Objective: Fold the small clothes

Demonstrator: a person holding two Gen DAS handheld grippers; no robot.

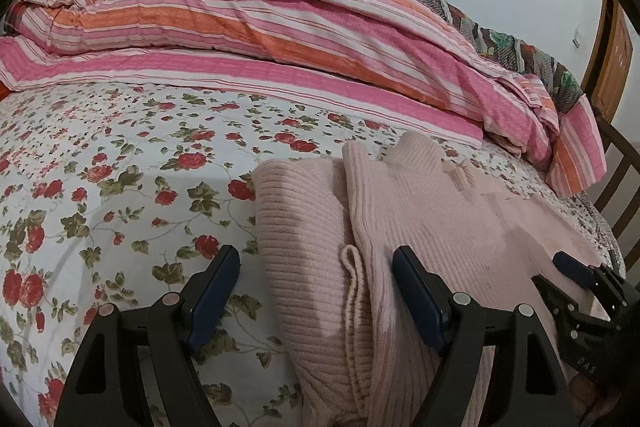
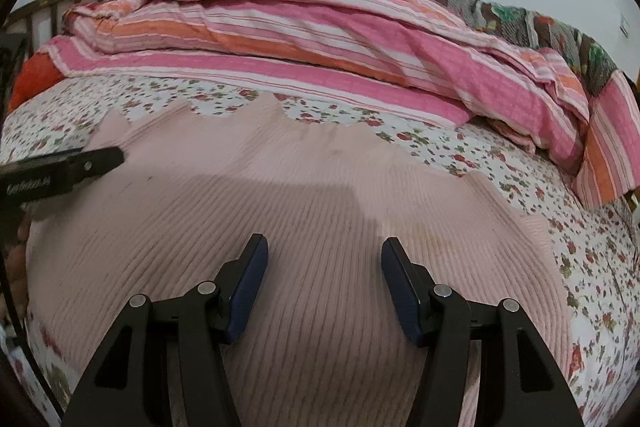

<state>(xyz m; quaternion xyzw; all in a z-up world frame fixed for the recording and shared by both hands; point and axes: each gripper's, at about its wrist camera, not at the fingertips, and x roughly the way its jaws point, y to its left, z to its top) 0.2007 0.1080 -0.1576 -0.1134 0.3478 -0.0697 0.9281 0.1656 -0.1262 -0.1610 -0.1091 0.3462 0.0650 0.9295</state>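
A pale pink ribbed sweater [image 1: 420,211] lies spread on the bed, on a white sheet [image 1: 120,163] printed with red roses. In the left wrist view its left sleeve [image 1: 304,227] is folded in along the body, the cuff [image 1: 352,255] resting on top, and the collar [image 1: 416,151] points toward the far side of the bed.

The left hand-held gripper [image 1: 316,267] hangs released just above the sweater's left edge: 1 finger stands over the bare sheet, the other over the knit, and nothing is grasped between them. The right hand-held gripper [image 2: 324,255] is also released, its 2 blue-padded fingers apart over the middle of the sweater with only flat knit showing in the gap.

Beyond the sweater, a pink, orange and white striped quilt [image 2: 320,39] is bundled along the far side of the bed. A dark wooden bed rail [image 1: 620,167] shows at the right.
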